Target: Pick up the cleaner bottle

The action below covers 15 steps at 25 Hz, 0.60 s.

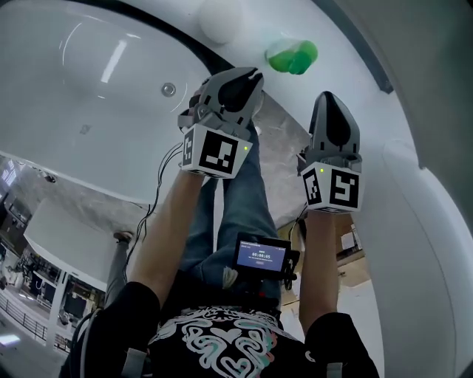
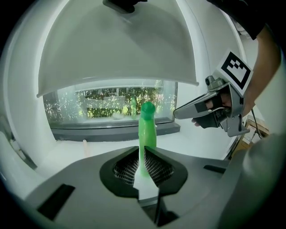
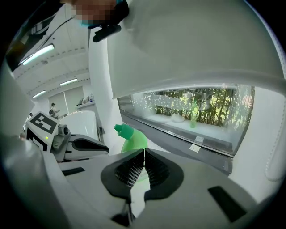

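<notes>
The green cleaner bottle [image 1: 292, 56] stands on the white ledge [image 1: 347, 44] at the tub's far end, ahead of both grippers. In the left gripper view the bottle [image 2: 147, 129] rises upright straight beyond my left gripper [image 2: 144, 151], whose jaws are shut and empty. In the right gripper view the bottle [image 3: 132, 139], its capped neck angled left, sits just behind my right gripper [image 3: 144, 153], which is also shut with nothing in it. Neither gripper touches the bottle. In the head view the left gripper [image 1: 250, 74] and right gripper [image 1: 329, 97] hang side by side below the bottle.
A white bathtub [image 1: 89, 66] with a drain [image 1: 168, 89] lies to the left. A round white object [image 1: 219, 21] sits on the ledge left of the bottle. A window [image 2: 111, 105] with greenery runs behind the ledge. A small screen [image 1: 262, 255] hangs at the person's waist.
</notes>
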### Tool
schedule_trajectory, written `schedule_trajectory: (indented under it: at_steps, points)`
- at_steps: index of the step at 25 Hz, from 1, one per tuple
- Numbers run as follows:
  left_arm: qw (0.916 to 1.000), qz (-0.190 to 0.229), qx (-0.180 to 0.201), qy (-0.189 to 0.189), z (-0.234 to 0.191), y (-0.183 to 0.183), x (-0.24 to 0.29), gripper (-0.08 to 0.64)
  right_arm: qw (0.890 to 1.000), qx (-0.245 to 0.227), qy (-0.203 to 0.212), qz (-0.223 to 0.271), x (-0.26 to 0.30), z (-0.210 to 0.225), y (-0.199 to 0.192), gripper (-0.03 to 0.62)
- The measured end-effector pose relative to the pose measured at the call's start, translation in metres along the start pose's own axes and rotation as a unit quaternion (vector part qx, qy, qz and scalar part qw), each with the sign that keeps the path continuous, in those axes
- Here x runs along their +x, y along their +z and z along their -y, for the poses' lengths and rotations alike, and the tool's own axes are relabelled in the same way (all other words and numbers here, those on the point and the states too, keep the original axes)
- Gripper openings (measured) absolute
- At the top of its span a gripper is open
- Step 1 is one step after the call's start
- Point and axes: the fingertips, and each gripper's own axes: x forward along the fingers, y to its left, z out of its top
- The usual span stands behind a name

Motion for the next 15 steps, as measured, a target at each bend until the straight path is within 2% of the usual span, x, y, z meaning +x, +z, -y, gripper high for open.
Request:
schedule_trajectory:
  at_steps: [6, 9, 15]
  points:
    - [0.9999, -0.001, 0.014, -0.007, 0.004, -0.005, 0.013, 0.038, 1.0, 0.009, 0.003, 0.005, 0.009, 0.006, -0.002, 0.028]
    - [0.9998, -0.004, 0.014, -0.014, 0.007, -0.008, 0.017, 0.105, 1.0, 0.012, 0.0, 0.005, 0.012, 0.01, 0.001, 0.028]
    - [0.9992, -0.013, 0.029, -0.026, 0.01, -0.015, 0.035, 0.169, 1.0, 0.02, -0.006, 0.009, 0.026, 0.023, 0.004, 0.028]
